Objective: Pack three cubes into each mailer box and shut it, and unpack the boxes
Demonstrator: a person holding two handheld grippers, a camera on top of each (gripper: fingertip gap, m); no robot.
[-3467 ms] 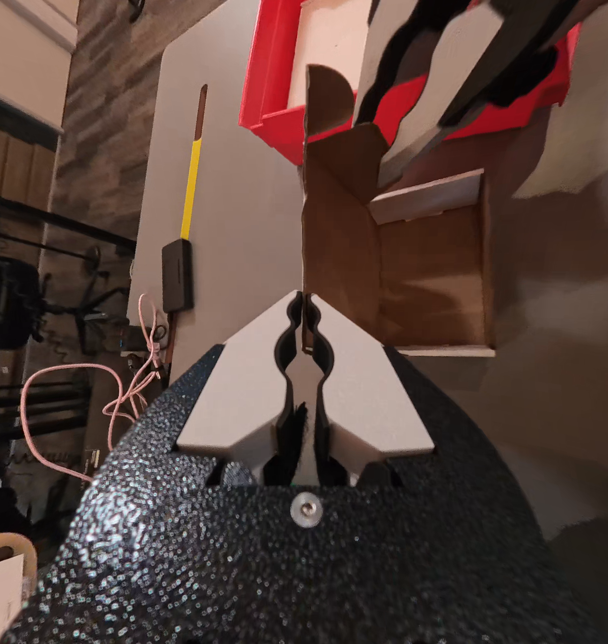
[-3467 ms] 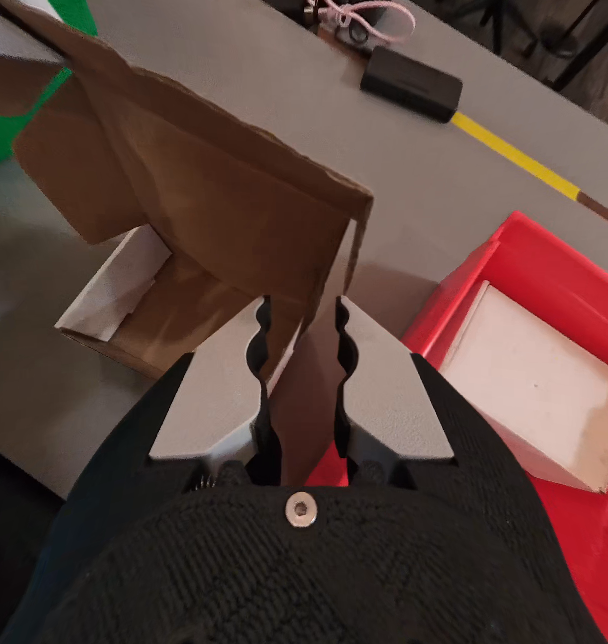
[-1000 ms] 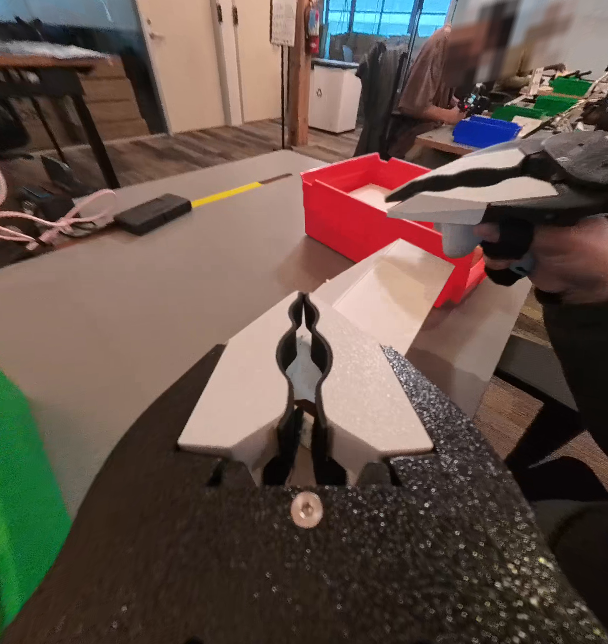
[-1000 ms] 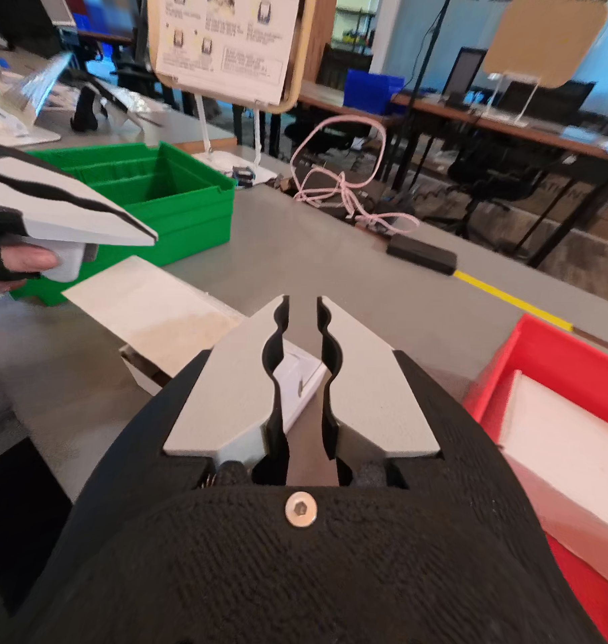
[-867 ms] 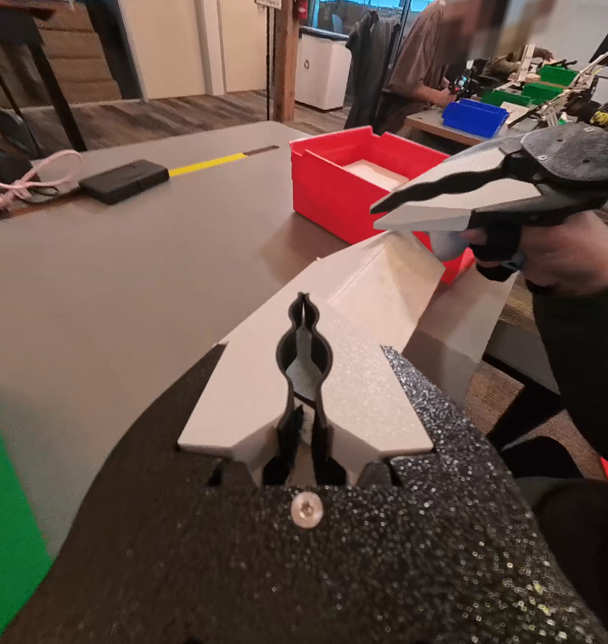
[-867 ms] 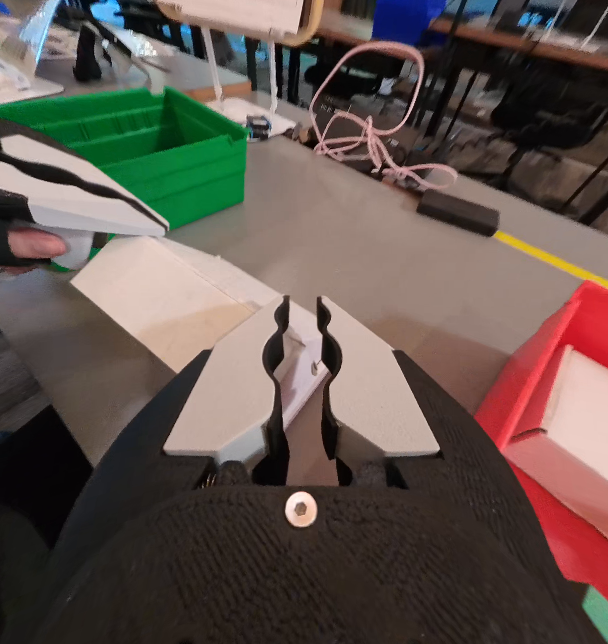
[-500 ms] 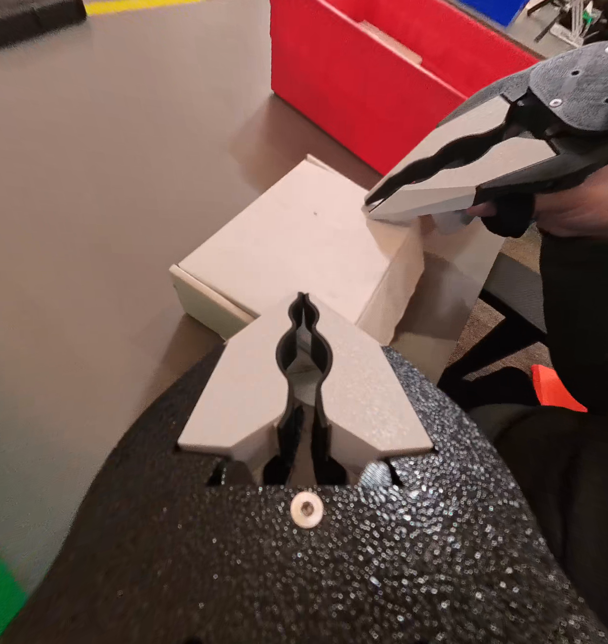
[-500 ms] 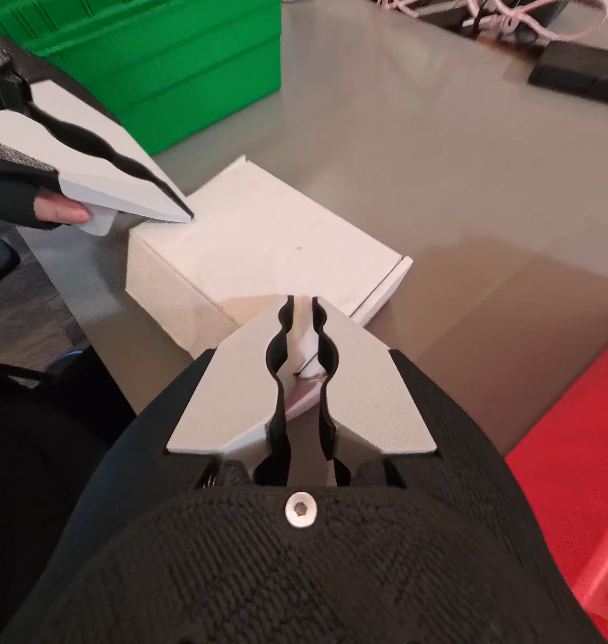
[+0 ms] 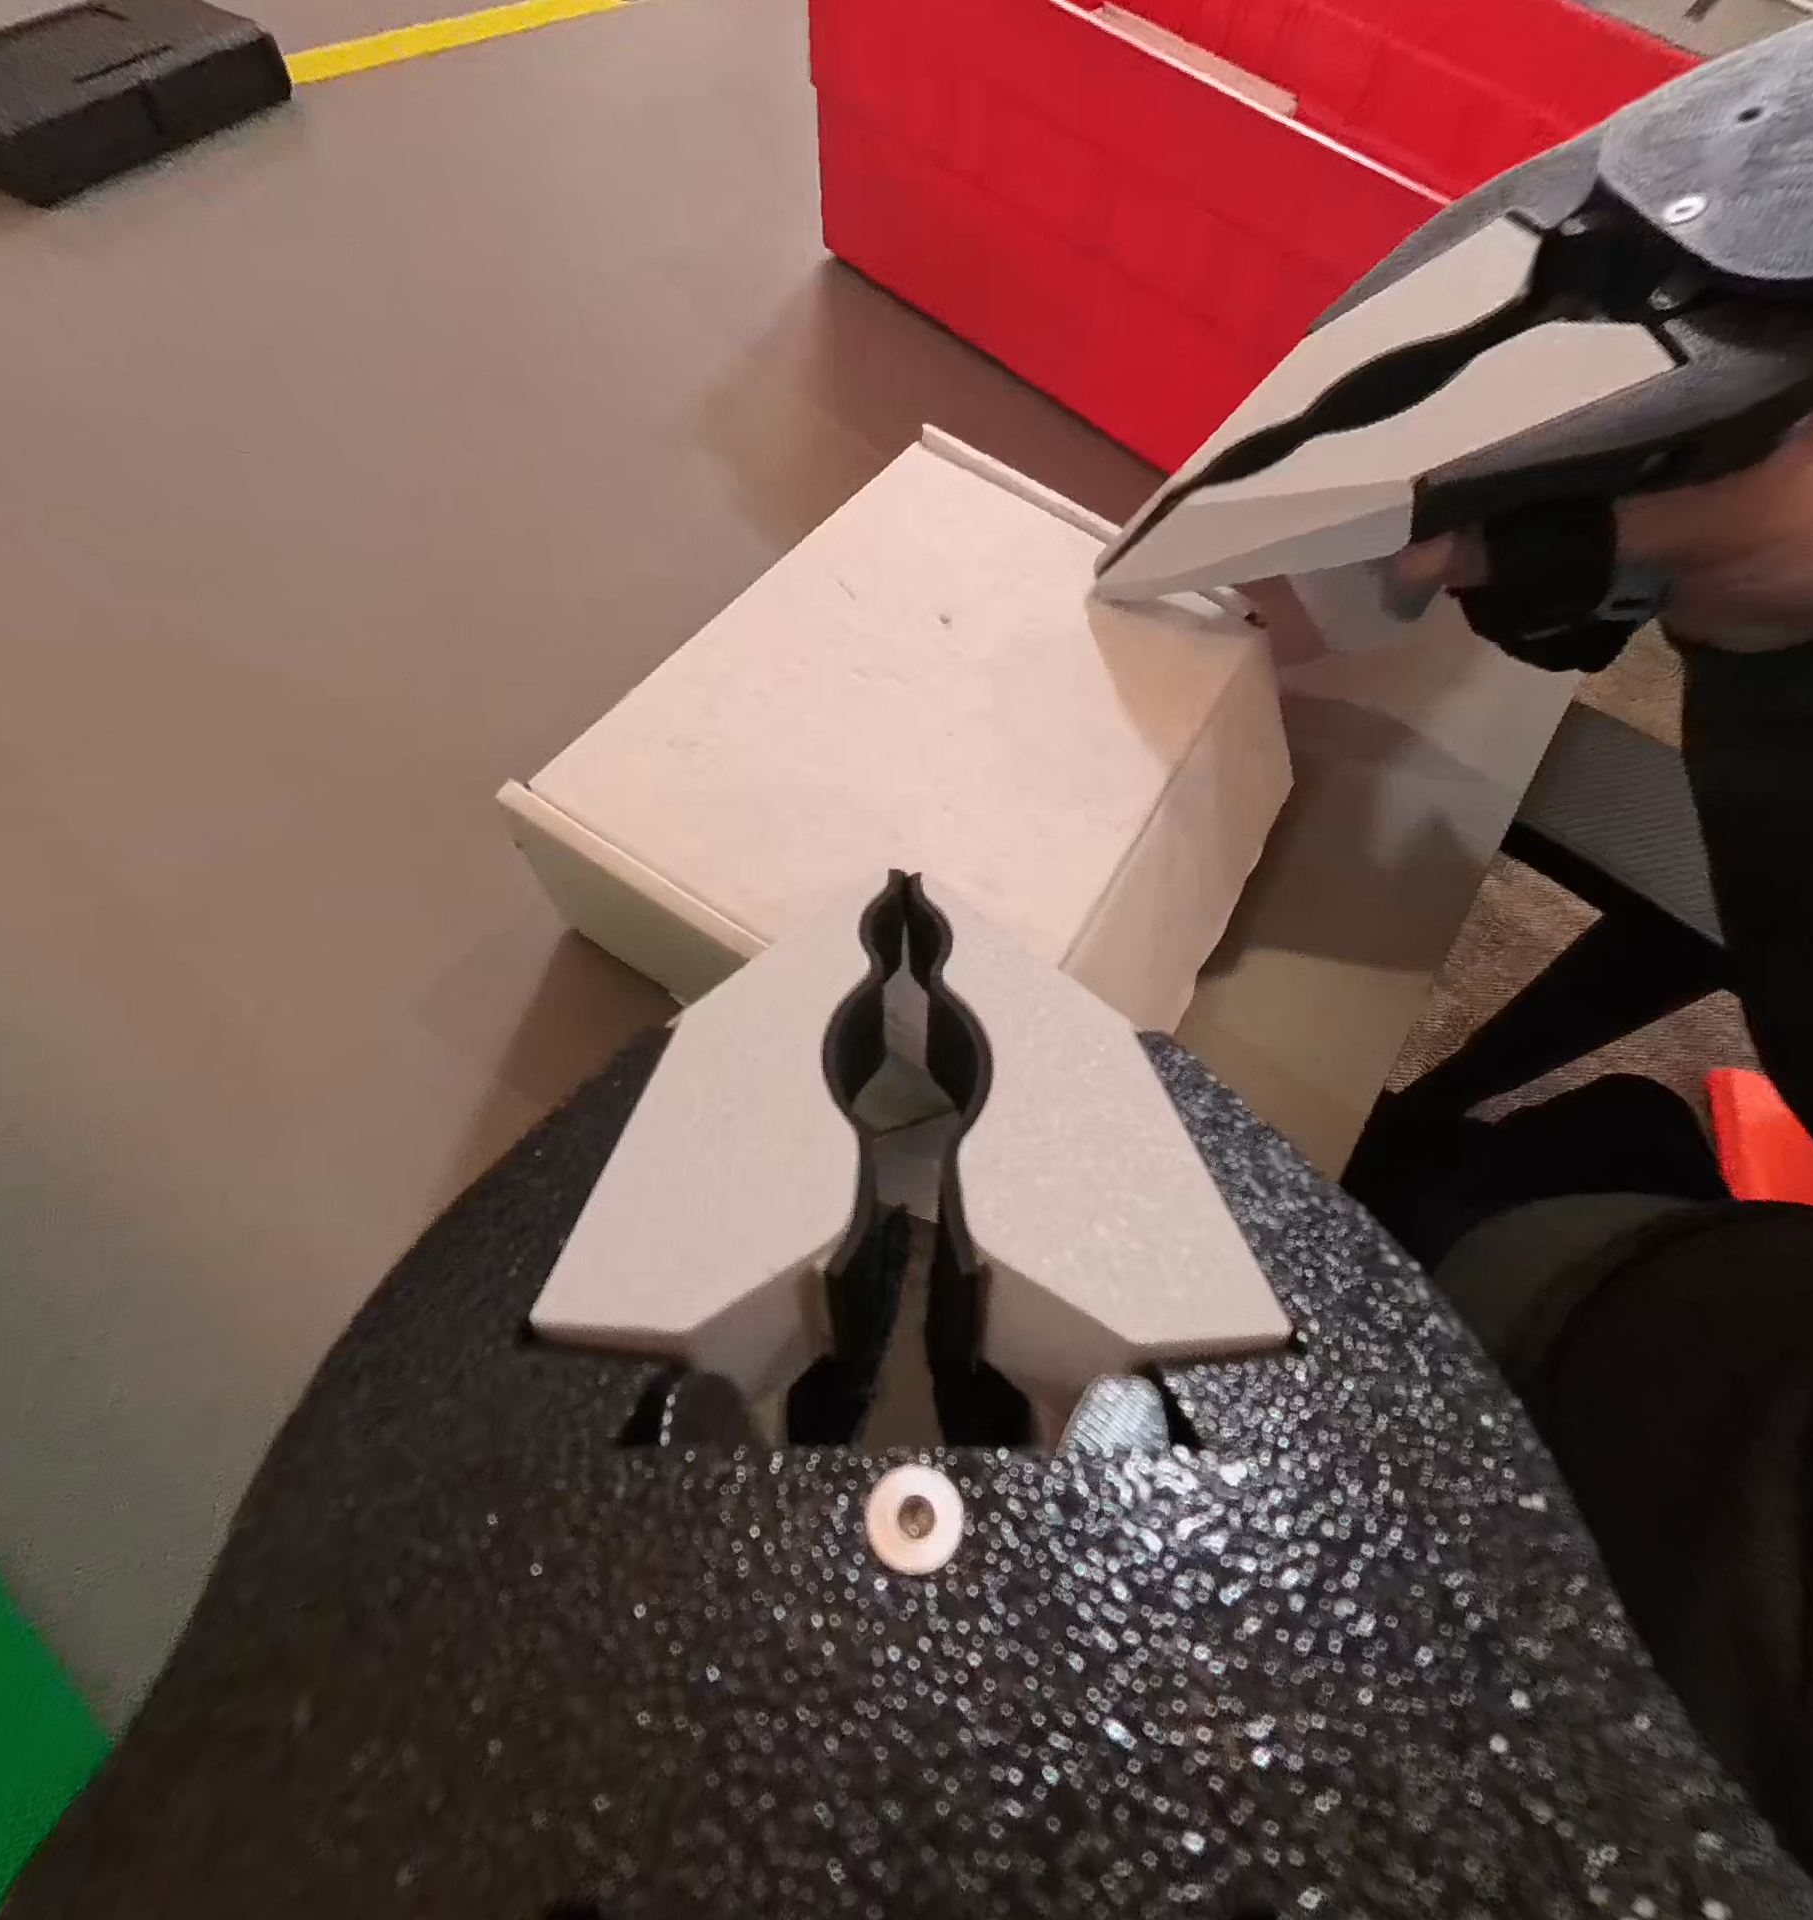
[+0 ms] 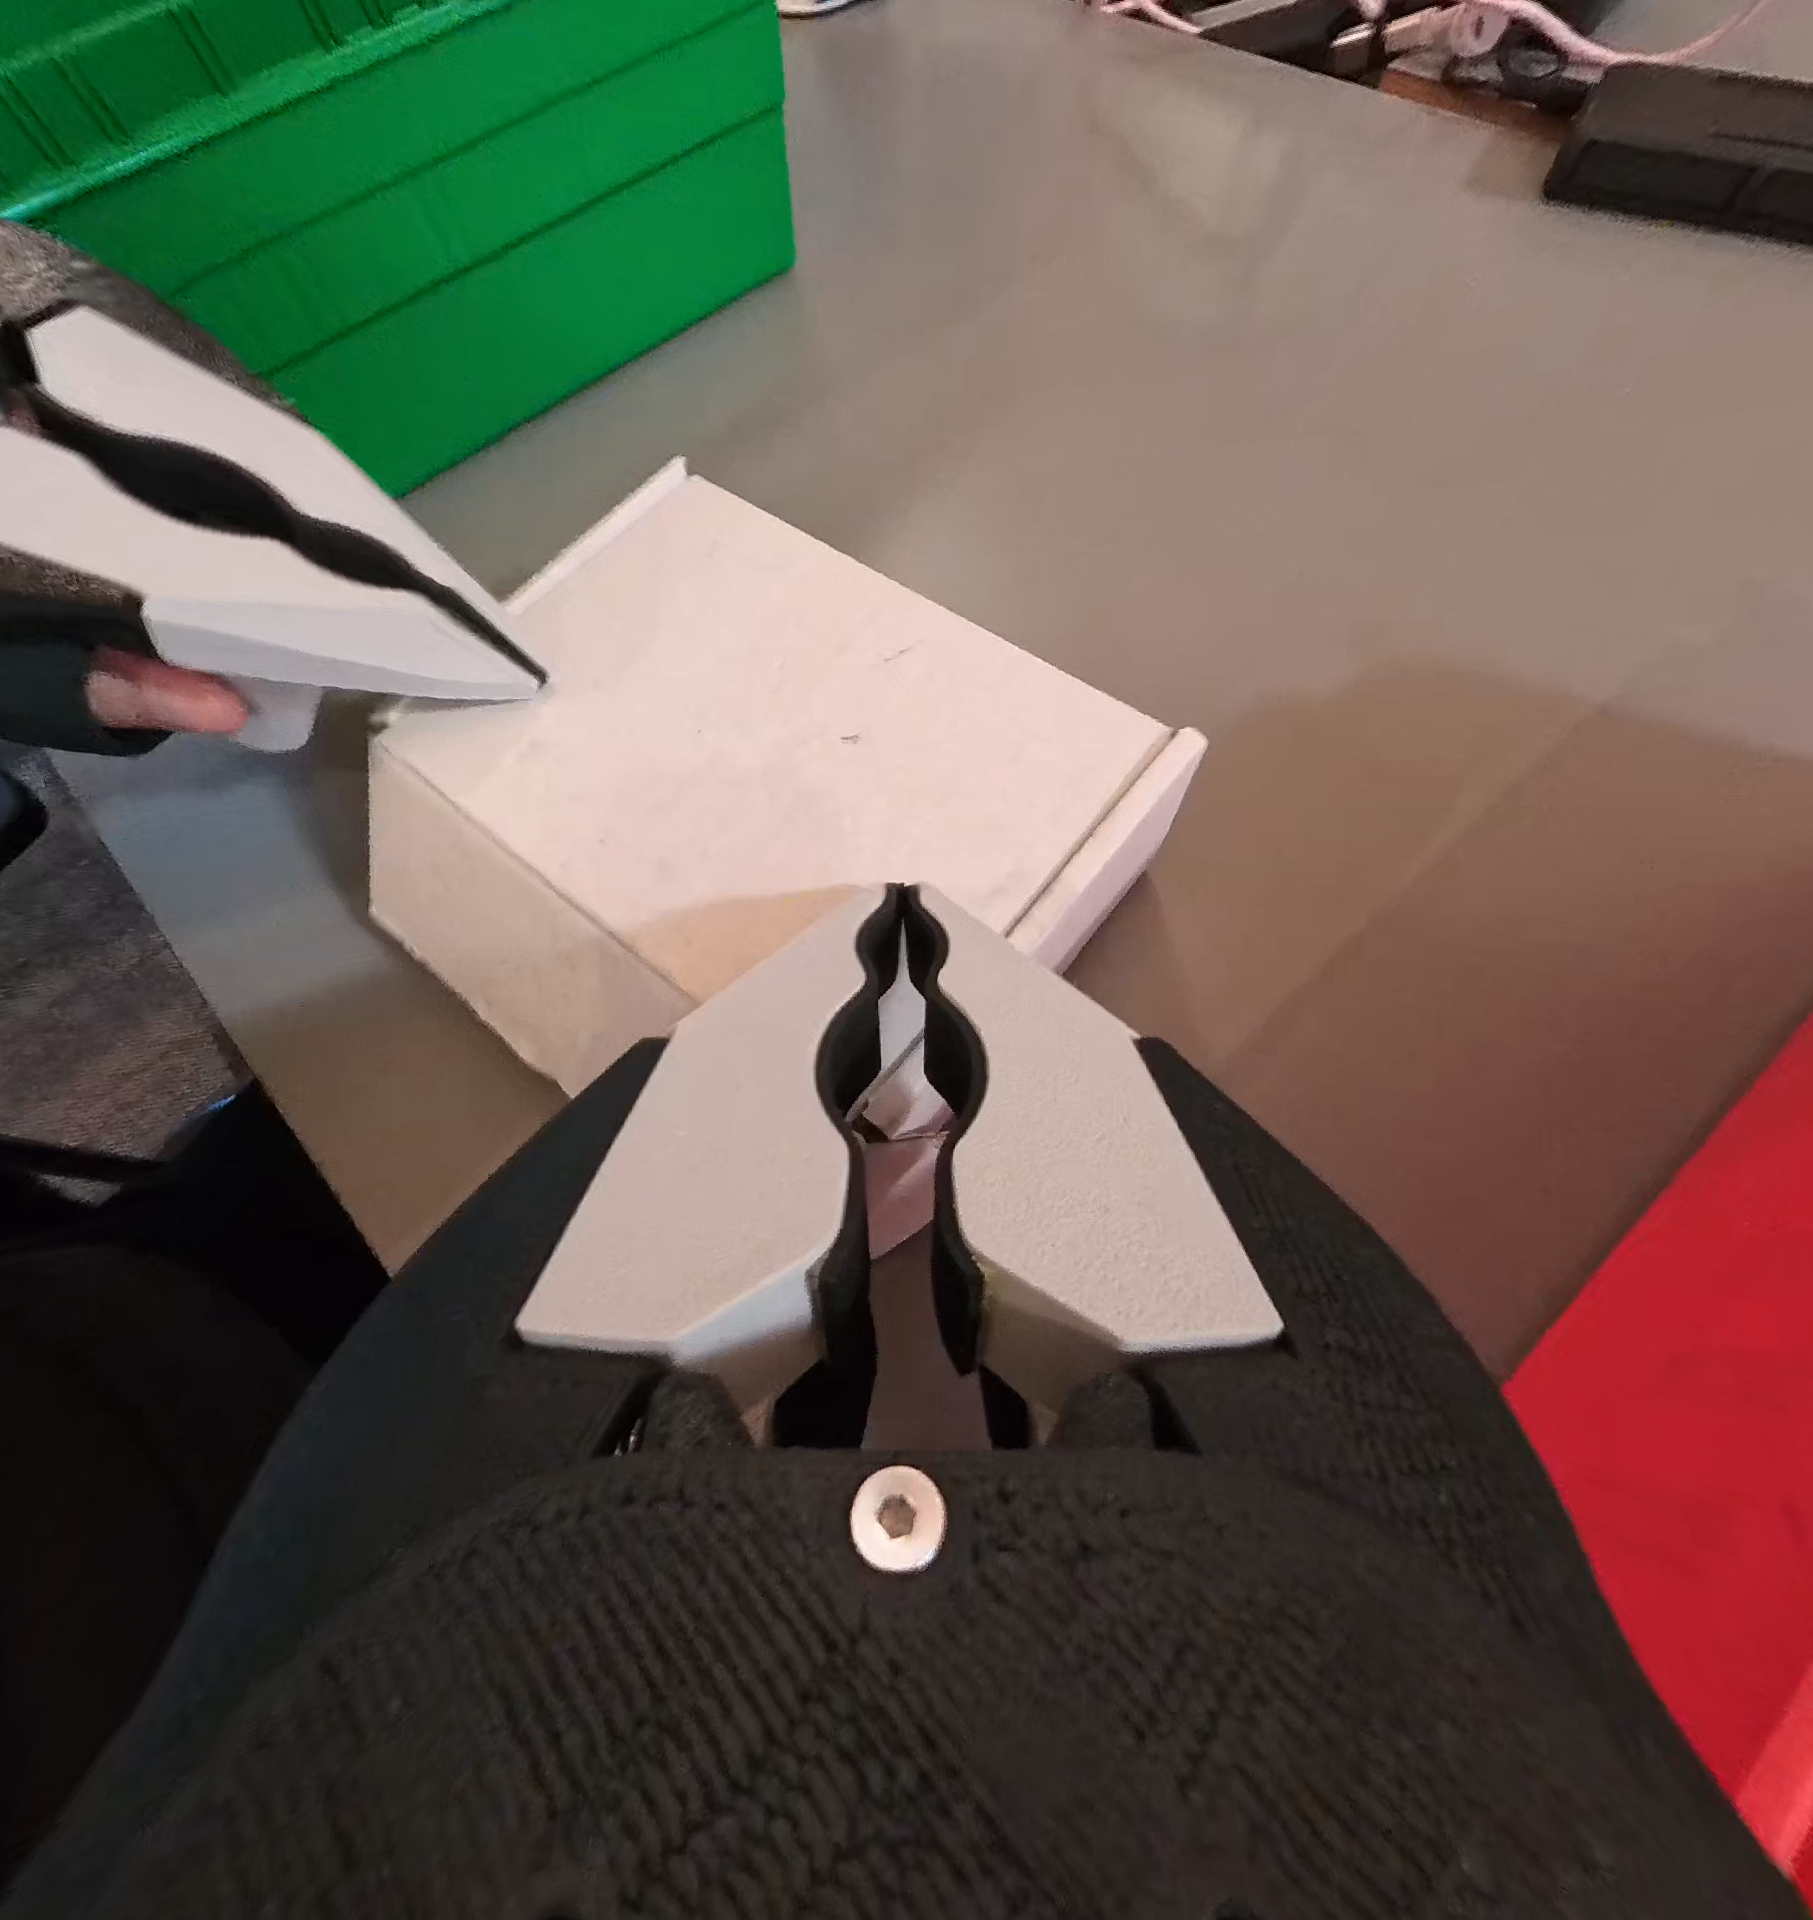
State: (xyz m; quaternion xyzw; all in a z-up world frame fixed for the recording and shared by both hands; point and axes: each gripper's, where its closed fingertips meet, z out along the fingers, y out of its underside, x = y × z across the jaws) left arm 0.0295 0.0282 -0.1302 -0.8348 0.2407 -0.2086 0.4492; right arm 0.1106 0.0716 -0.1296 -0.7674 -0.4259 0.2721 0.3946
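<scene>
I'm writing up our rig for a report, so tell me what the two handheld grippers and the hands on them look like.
Both match: each gripper has two pale grey wedge-shaped fingers lined with wavy black pads, on a rough black body with a silver screw. The left body looks speckled and glittery, the right matte. The hand wears a black fingerless glove and a dark sleeve.

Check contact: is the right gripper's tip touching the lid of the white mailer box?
Touching. In the left wrist view the right gripper, jaws closed, rests its tip on the white mailer box lid's near corner.
</scene>
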